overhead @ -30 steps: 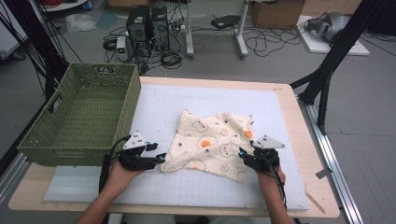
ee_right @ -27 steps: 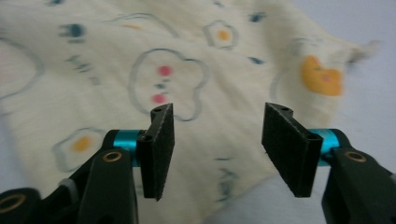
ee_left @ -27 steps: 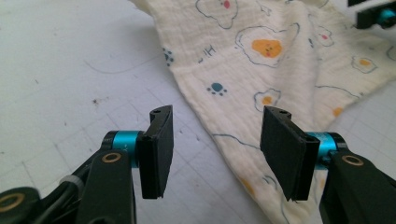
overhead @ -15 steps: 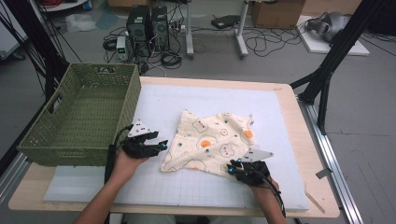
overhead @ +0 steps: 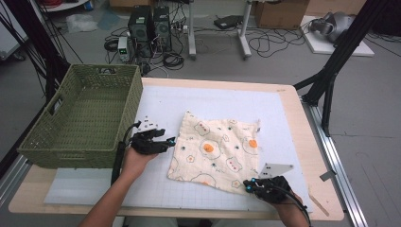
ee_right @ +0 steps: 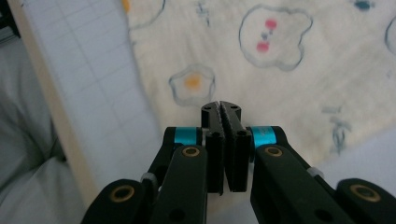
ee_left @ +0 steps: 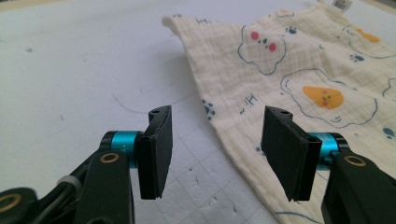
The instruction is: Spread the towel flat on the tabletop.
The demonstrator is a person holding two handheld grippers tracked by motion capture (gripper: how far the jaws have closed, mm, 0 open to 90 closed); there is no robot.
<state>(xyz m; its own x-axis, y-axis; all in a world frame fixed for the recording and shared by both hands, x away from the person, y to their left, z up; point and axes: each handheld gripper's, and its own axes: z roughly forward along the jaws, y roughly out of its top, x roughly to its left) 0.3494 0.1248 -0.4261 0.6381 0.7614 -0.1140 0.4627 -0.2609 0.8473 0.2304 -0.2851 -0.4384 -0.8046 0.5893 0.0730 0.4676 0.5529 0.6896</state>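
A cream cloth (overhead: 215, 151) printed with fried eggs and paw marks lies spread nearly flat on the white mat (overhead: 217, 99). My left gripper (overhead: 168, 140) is open at the cloth's left edge. In the left gripper view that edge of the cloth (ee_left: 303, 70) runs under the right jaw, with nothing pinched. My right gripper (overhead: 251, 184) sits at the cloth's front right corner, jaws shut on it. In the right gripper view the cloth (ee_right: 280, 70) stretches away from the closed gripper (ee_right: 220, 106), and the pinched corner itself is hidden.
A green woven basket (overhead: 71, 156) stands empty at the table's left side, close behind my left hand. The wooden table edge (overhead: 314, 156) borders the mat on the right. Computer cases and cables lie on the floor beyond the table.
The right gripper pulled the cloth's corner toward the table's front, and the crumpled cloth has spread out flat. The left gripper shifted slightly back and right, and now stands open at the cloth's edge.
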